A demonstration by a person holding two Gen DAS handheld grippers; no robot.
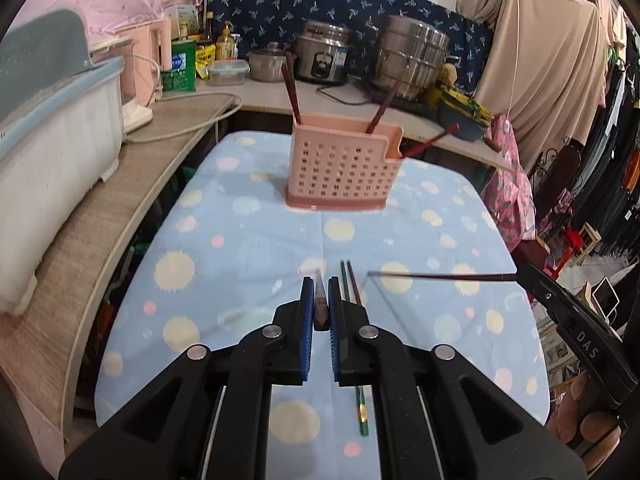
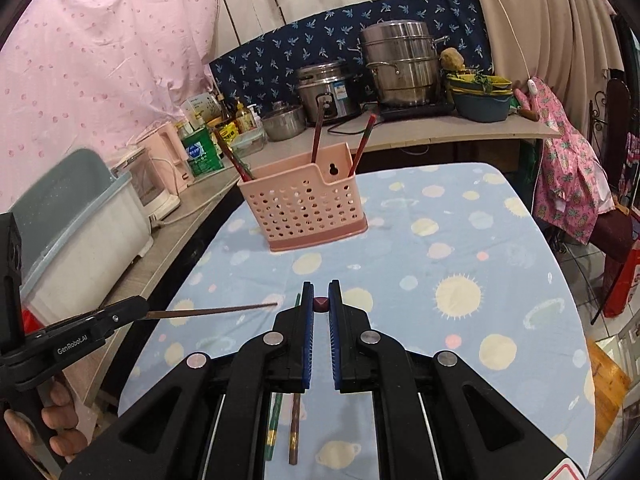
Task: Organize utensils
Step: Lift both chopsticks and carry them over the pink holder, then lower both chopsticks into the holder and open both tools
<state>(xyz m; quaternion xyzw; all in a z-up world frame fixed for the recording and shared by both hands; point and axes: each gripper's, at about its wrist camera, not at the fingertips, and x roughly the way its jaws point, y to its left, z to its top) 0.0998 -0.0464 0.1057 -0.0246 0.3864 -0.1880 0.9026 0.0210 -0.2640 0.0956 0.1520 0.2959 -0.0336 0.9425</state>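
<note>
A pink perforated utensil holder (image 1: 340, 168) stands on the table, with three dark red chopsticks (image 1: 291, 92) leaning in it; it also shows in the right wrist view (image 2: 304, 208). My left gripper (image 1: 321, 300) is shut on a dark chopstick (image 1: 320, 304) pointing forward. My right gripper (image 2: 321, 304) is shut on a dark red chopstick (image 2: 321, 304), seen end-on; from the left wrist view this chopstick (image 1: 440, 276) runs leftward above the table. A green chopstick (image 1: 362, 412) and a brown chopstick (image 1: 354, 284) lie on the cloth under the grippers.
The table has a blue cloth with planets (image 2: 460, 280). A counter on the left holds a white bin (image 1: 52, 152) and a cable. Pots and a rice cooker (image 1: 324, 56) stand on the counter behind. Clothes hang at the right.
</note>
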